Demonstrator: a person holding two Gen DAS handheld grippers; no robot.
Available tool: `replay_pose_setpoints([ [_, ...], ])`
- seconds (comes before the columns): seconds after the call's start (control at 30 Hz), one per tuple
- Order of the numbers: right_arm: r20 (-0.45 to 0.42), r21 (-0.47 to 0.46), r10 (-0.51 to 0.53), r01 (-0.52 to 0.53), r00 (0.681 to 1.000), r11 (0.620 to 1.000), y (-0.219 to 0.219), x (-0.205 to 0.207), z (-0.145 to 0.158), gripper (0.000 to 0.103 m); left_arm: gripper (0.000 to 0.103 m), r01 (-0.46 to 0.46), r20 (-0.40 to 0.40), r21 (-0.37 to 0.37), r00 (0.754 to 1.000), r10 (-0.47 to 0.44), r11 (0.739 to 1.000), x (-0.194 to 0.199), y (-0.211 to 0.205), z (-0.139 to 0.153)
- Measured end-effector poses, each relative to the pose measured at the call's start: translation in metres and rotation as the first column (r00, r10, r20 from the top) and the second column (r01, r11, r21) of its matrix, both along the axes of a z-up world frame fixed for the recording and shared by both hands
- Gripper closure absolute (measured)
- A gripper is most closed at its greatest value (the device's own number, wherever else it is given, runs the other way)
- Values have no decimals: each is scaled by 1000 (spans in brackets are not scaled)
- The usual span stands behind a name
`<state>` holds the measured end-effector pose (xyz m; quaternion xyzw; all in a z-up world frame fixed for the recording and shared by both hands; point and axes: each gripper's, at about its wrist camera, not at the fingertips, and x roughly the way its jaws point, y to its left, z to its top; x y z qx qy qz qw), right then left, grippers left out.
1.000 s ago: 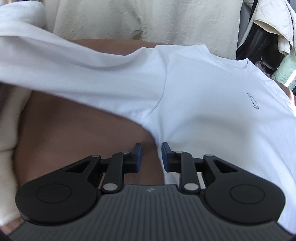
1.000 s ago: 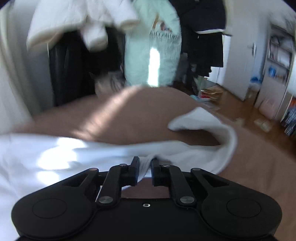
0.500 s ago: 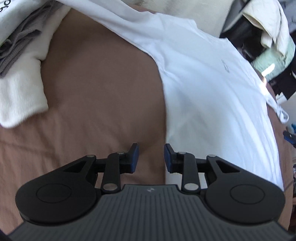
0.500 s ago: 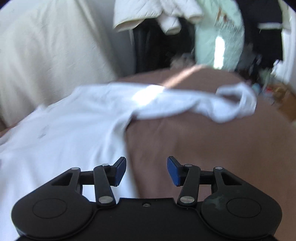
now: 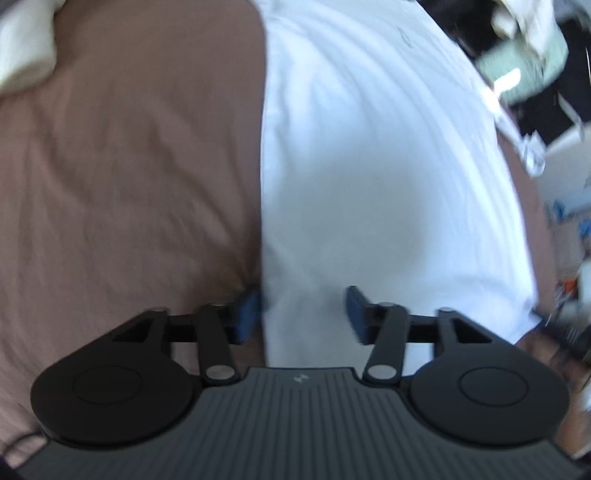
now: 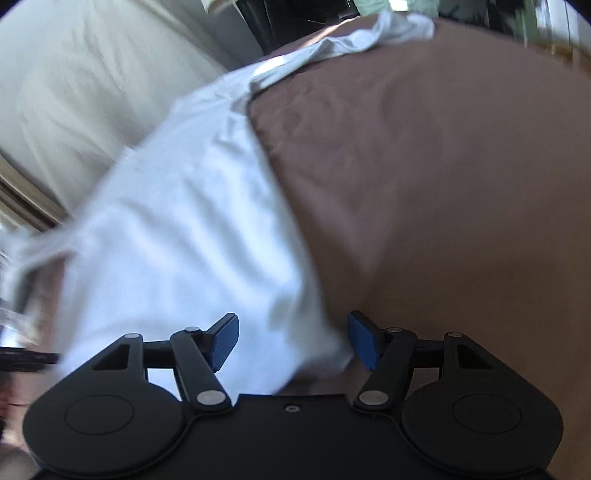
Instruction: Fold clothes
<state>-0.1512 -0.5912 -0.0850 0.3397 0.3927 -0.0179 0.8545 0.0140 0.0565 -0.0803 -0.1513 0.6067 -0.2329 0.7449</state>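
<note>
Left gripper: fingers opening, already fairly wide; they straddle the near left side edge of the shirt, pads not pressing on it, nothing held.
Right gripper: fingers opening, wide apart; the shirt's near right hem corner lies between them, loose and not pinched.
White T-shirt: spread lengthwise on the brown bed cover, hem nearest both grippers, body running away from them toward the far edge of the bed.
Handling, as a judgement: thin, light and limp; it will drape and wrinkle, drag over the cover and slip from a shallow pinch, but cannot break.
Where to hold: the two near hem corners, pinching both layers well inside the seam.
Far sleeve: bunched near the far edge of the bed, not yet smoothed.
Beyond: a pale curtain on the left; hanging clothes, blurred.
</note>
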Motion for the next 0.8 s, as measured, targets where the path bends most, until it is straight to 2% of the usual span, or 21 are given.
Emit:
replay_pose_setpoints([
  [0.03, 19, 74, -22, 20, 1000, 997, -2, -6, -8, 32, 43, 0, 8, 7, 1000, 0, 1000, -3, -3, 0],
  [0.07, 37, 115, -41, 36, 998, 993, -2, -11, -13, 33, 53, 27, 34, 38, 999, -28, 999, -6, -9, 2],
  [0.1, 57, 111, -56, 49, 997, 993, 0, -14, -15, 42, 74, 61, 70, 80, 995, -67, 995, -11, -16, 6],
  [0.13, 63, 83, -52, 47, 997, 995, 3, -14, -14, 81, 99, 100, 111, 132, 987, -115, 986, -16, -24, 11],
  [0.17, 47, 14, -22, 22, 999, 1000, 9, -10, -9, 90, 100, 119, 142, 165, 979, -143, 979, -23, -30, 18],
  [0.23, 70, -90, 15, -9, 997, 996, 20, -9, 8, 91, 100, 109, 204, 203, 967, -151, 973, -37, -31, 36],
  [0.3, 131, -114, 28, -13, 991, 993, 25, -17, 32, 91, 100, 70, 241, 193, 964, -116, 979, -49, -23, 54],
  [0.37, 121, -106, 36, -23, 992, 994, 26, -20, 46, 92, 100, 57, 230, 203, 968, -104, 978, -55, -17, 56],
  [0.43, 34, -165, 49, -43, 998, 985, 31, -16, 41, 93, 99, 67, 196, 246, 973, -118, 967, -54, -21, 43],
  [0.5, -63, -222, 36, -49, 997, 974, 39, -9, 21, 93, 99, 79, 171, 278, 977, -130, 957, -53, -29, 37],
  [0.57, -96, -247, 12, -36, 995, 968, 48, -5, 11, 93, 99, 90, 177, 303, 973, -148, 949, -58, -34, 41],
  [0.63, -114, -335, 49, -85, 992, 938, 62, 0, 19, 93, 99, 92, 189, 307, 970, -156, 947, -63, -35, 48],
  [0.7, -135, -391, 75, -123, 988, 912, 68, 4, 30, 92, 98, 83, 168, 298, 976, -138, 951, -63, -35, 48],
  [0.73, -159, -396, 65, -125, 985, 910, 67, 7, 33, 89, 95, 73, 148, 291, 982, -120, 954, -62, -31, 47],
  [0.77, -206, -408, 32, -116, 978, 906, 65, 10, 34, 87, 88, 57, 114, 278, 989, -92, 959, -61, -24, 44],
  [0.8, -261, -433, -21, -98, 965, 896, 64, 12, 36, 79, 82, 47, 72, 252, 995, -67, 967, -62, -18, 40],
])
